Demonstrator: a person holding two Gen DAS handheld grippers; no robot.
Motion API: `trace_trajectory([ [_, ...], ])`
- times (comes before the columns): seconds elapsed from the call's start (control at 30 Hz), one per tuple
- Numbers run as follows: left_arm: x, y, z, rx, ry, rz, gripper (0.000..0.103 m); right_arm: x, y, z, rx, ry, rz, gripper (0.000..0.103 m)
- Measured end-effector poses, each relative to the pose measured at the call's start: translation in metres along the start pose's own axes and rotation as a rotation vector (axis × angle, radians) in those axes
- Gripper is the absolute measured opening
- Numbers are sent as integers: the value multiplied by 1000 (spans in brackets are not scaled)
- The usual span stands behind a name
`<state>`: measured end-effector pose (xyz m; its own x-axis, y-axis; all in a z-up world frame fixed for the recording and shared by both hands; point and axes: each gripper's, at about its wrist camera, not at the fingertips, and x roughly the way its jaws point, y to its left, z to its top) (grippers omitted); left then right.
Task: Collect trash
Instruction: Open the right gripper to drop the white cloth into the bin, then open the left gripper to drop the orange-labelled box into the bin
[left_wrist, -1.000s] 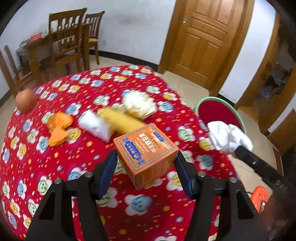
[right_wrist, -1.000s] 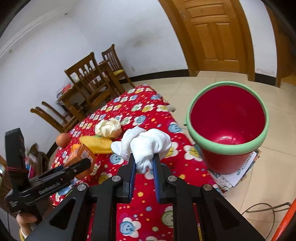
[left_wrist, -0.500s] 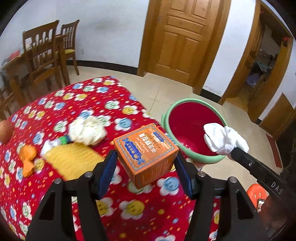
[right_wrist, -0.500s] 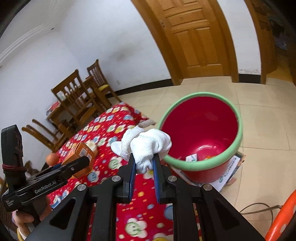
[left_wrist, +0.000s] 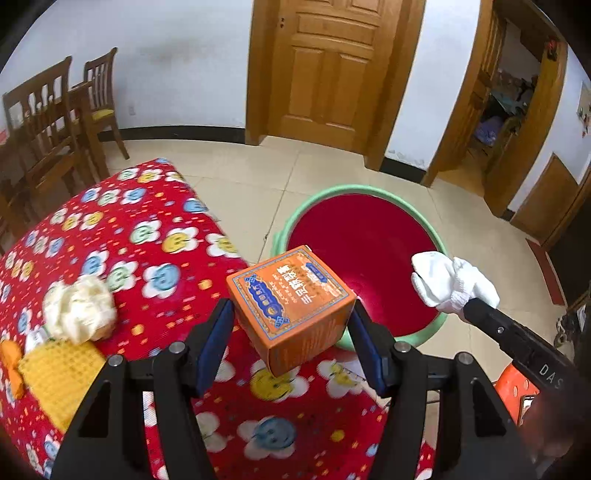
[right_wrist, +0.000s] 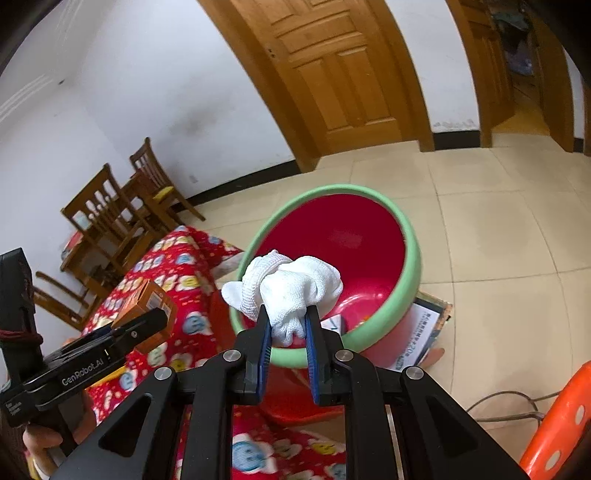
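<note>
My left gripper (left_wrist: 291, 325) is shut on an orange printed box (left_wrist: 291, 302) and holds it over the table's right edge, beside the near rim of the red bin (left_wrist: 364, 258) with a green rim. My right gripper (right_wrist: 287, 321) is shut on a crumpled white cloth (right_wrist: 288, 290) and holds it above the near rim of the bin (right_wrist: 340, 236). The cloth also shows in the left wrist view (left_wrist: 448, 282). The box also shows in the right wrist view (right_wrist: 147, 301). Some paper scraps lie at the bin's bottom.
The table with a red flowered cloth (left_wrist: 147, 258) carries a cream crumpled wad (left_wrist: 77, 314), a yellow packet (left_wrist: 55, 376) and an orange scrap (left_wrist: 9, 365). Wooden chairs (left_wrist: 55, 122) stand at the back left. An orange stool (right_wrist: 557, 417) and a cable lie right of the bin.
Both grippers have swung right from over the table toward the bin, each still holding its item. The white cloth is now over the bin's rim, the box at its near edge.
</note>
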<state>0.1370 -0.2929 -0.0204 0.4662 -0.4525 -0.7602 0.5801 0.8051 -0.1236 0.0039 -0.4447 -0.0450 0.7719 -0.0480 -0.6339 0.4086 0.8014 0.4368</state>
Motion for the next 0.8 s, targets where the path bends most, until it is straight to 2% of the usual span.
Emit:
trace_trajectory([
  [0.33, 41, -26, 7, 45, 48, -26, 63, 24, -24, 5, 32, 23, -42, 19],
  [0.6, 61, -34, 9, 54, 78, -26, 63, 27, -35, 6, 54, 17, -50, 29],
  [0.8, 69, -42, 10, 61, 91, -24, 63, 22, -36, 7, 54, 2, -53, 29],
])
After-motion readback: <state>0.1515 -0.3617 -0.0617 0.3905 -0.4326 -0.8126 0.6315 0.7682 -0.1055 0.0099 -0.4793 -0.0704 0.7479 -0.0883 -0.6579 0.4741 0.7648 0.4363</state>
